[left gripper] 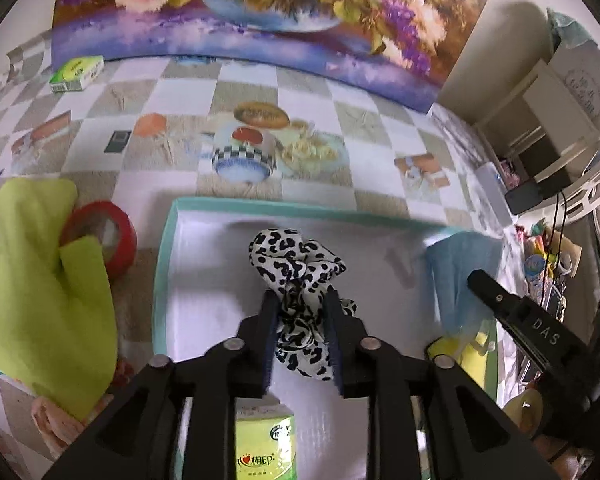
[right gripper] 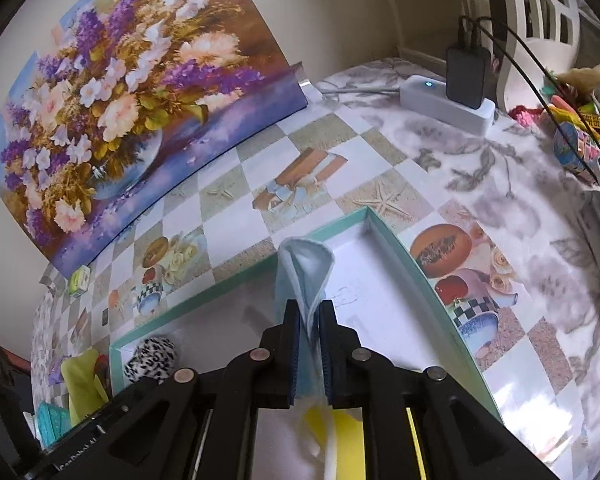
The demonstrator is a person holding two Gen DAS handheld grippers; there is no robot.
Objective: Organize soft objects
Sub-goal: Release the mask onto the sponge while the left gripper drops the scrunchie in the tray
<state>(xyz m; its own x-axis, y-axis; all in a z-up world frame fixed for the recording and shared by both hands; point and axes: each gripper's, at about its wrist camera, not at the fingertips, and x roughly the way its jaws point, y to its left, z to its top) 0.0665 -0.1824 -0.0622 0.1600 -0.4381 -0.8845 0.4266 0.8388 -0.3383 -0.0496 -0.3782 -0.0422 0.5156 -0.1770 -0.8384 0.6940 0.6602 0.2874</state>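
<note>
— Left gripper: what is clamped?
— A leopard-print scrunchie, bunched, is gripped over the teal-rimmed box.
— Right gripper?
— A pale blue cloth, folded, is pinched above that box.

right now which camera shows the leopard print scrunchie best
The left wrist view: the leopard print scrunchie fills the centre, between the left gripper fingers over the teal box. The right wrist view shows it only small and partly hidden at lower left.
</note>
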